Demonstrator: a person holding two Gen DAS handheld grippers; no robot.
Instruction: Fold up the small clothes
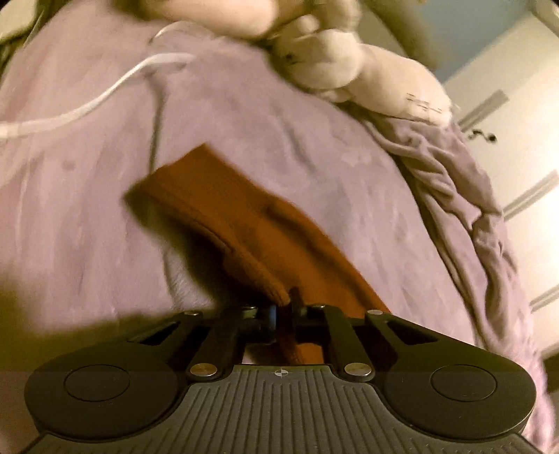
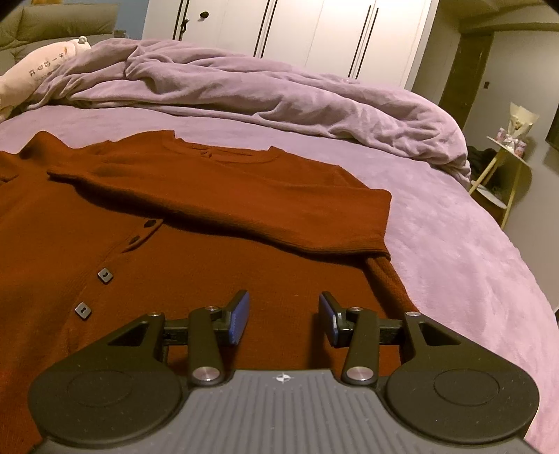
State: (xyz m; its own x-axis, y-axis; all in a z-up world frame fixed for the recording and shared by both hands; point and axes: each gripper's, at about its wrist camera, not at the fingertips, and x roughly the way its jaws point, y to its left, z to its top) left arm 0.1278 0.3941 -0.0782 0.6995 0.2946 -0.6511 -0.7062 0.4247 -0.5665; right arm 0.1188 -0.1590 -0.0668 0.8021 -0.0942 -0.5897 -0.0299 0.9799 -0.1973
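Observation:
A rust-red knitted cardigan (image 2: 195, 251) lies flat on the purple bed sheet (image 2: 454, 244), its dark square buttons (image 2: 105, 275) to the left. One sleeve (image 2: 244, 188) is folded across the chest. My right gripper (image 2: 284, 312) hovers over the cardigan's lower right part, open, with nothing between its blue pads (image 2: 241, 312). In the left wrist view, a long strip of the same red knit (image 1: 244, 216) runs from the sheet into my left gripper (image 1: 284, 309). That gripper is shut on the strip's edge. The picture there is blurred.
A rumpled purple duvet (image 2: 279, 94) is heaped along the far side of the bed. A pale plush toy (image 1: 349, 63) and a white cable (image 1: 87, 104) lie on the sheet (image 1: 87, 227). White wardrobe doors (image 2: 297, 28) stand behind the bed, with a small side table (image 2: 506, 153) at right.

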